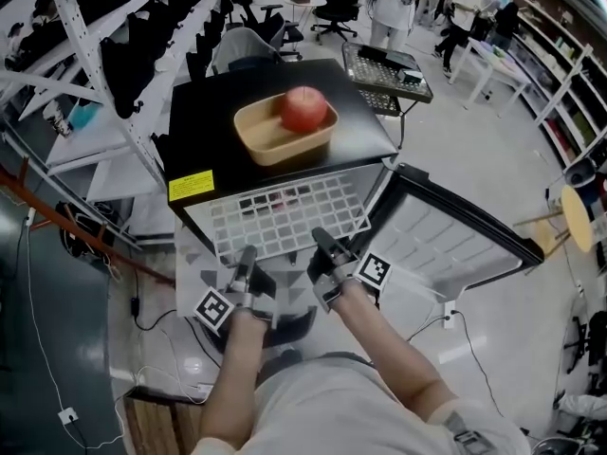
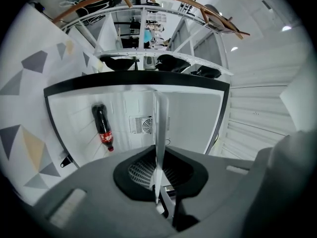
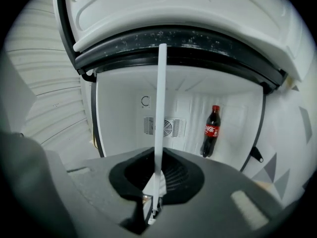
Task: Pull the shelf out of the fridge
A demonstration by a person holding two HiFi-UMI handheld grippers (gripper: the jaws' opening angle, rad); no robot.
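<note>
Gripping the front rim of the white grid shelf (image 1: 285,211), the left gripper (image 1: 247,257) and the right gripper (image 1: 322,245) are each clenched on it, set apart along that rim; both gripper views show the shelf edge-on as a thin white strip pinched between the jaws. The shelf sticks partly out of the fridge (image 1: 213,126), roughly level, and nothing rests on its exposed part. It looks like a thin, light lattice, probably stiff along its rim but liable to twist or jam in its side runners if one hand pulls ahead of the other, and its smooth finish could slip in a narrow pinch, so the two spread holds on the solid front bar seem the right places. A bottle (image 3: 212,130) sits deep in the fridge near the back wall, apart from the shelf and not on it, so it should not drag along. The door (image 1: 455,240) stands swung wide on the person's right, clear of the shelf's path. Room to draw back is limited mainly by the person's own body close behind the grippers. An apple (image 1: 303,109) in a tray (image 1: 261,136) rests on top of the fridge and could shake if the shelf sticks and jerks.
</note>
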